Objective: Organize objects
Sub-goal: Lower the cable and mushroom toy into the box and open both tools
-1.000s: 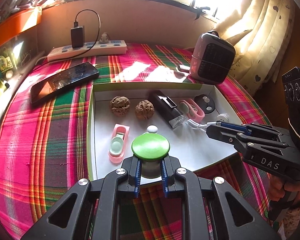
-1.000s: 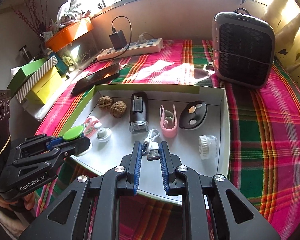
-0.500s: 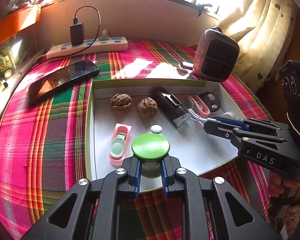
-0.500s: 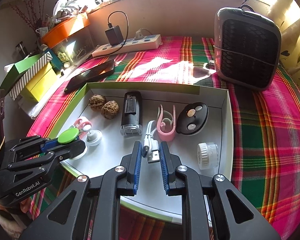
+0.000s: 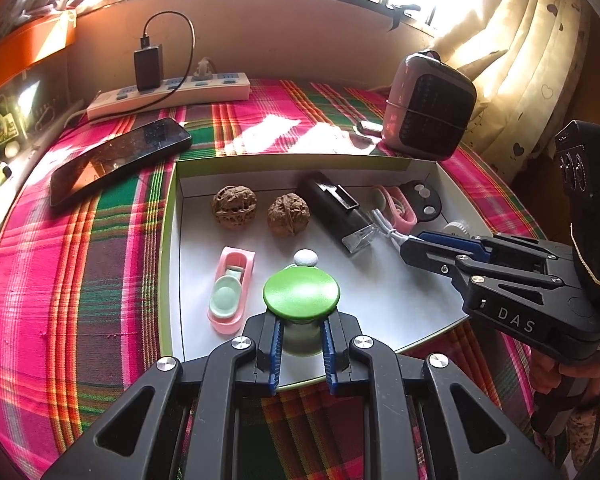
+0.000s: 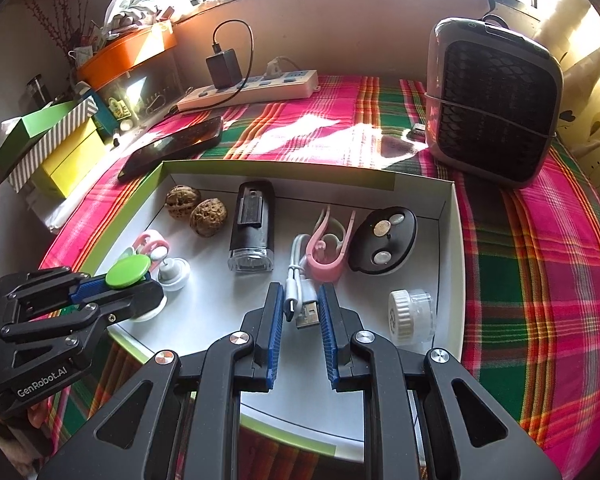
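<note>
Pinching a glossy round green-capped piece (image 5: 301,294), left fingers (image 5: 276,340), right fingers (image 6: 271,332) clamping coiled white USB cable (image 6: 300,300)

home windowsill table (image 6: 512,248), heart-print curtain (image 5: 532,52)

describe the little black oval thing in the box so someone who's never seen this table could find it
Start at the grey fan heater on the plaid cloth, then look into the shallow white box in front of it. The black oval case lies near the box's corner closest to the heater, beside a pink clip; only it carries three silvery discs.
</note>
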The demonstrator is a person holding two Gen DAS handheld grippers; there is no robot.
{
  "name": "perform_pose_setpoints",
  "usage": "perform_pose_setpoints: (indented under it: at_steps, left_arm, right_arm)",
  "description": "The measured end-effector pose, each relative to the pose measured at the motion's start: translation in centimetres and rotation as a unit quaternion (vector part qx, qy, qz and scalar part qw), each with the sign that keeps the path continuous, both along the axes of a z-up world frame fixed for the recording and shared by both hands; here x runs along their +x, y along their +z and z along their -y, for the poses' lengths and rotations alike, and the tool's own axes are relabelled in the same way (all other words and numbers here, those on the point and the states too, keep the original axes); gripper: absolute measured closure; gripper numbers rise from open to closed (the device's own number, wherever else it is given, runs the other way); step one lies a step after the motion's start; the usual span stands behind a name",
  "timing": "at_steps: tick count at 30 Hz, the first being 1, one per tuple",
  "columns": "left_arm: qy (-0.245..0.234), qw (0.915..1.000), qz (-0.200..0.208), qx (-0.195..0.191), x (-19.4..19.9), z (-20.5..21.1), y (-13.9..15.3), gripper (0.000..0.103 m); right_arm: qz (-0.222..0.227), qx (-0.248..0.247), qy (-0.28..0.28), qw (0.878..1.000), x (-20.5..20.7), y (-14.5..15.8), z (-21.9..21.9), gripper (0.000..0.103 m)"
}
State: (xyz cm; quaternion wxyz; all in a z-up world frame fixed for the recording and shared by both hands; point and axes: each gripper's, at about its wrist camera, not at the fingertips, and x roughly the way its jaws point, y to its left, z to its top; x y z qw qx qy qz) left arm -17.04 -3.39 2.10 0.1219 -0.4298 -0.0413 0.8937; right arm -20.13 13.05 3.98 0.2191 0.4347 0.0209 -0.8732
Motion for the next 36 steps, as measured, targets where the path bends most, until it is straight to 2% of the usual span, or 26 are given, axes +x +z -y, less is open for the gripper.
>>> perform_pose_setpoints:
  at_steps: [33,36]
  left_arm:
    - [0.004,1.0,0.007,-0.004,0.06,-0.1,-0.11,0.087]
    - [0.003,1.0,0.008,-0.003,0.05,-0.14,-0.03,0.084]
  right_arm:
    - [0.005,-0.006,-0.012,1.0,0.33,0.02,-0.28,0.083]
    - [0.005,-0.008,-0.012,1.0,0.4,0.12,-0.34,0.081]
